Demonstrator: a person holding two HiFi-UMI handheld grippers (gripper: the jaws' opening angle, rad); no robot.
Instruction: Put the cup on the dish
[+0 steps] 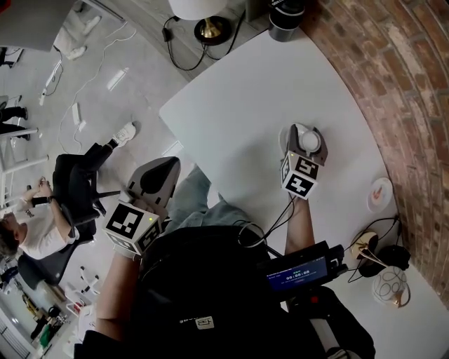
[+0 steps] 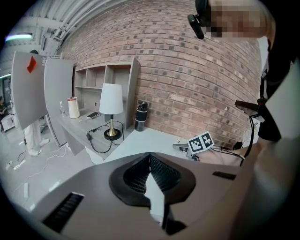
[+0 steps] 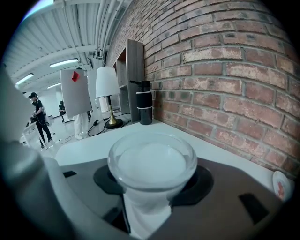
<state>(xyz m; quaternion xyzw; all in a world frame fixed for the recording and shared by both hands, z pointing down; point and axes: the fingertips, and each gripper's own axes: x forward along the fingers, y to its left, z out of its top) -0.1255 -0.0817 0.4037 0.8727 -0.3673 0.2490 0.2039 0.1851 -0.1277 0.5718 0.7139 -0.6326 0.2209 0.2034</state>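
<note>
along the right side of the head view runs a curved brick wall (image 1: 393, 84), and against it sits a white table (image 1: 245, 105) that fills the middle of the scene. at the table's far end stand a lamp (image 1: 203, 14) with a white shade and brass foot, its black cable trailing to the floor, and just beside the wall a dark cylindrical container (image 1: 286, 17). off the table's left edge, the left gripper (image 1: 160, 177) hangs over the person's lap; the left gripper view shows its jaws together at the tips with nothing between them. the right gripper (image 1: 302, 137) is out over the table, near the wall side. its jaws are clamped on a clear glass cup (image 3: 152, 161), which sits upright between them with its rim above the pads. whether the cup's base touches the table cannot be told. the dish (image 1: 379, 194), small, white and marked with a reddish spot, lies flat on the table close to the bricks, well apart from the cup and nearer to the person.
</note>
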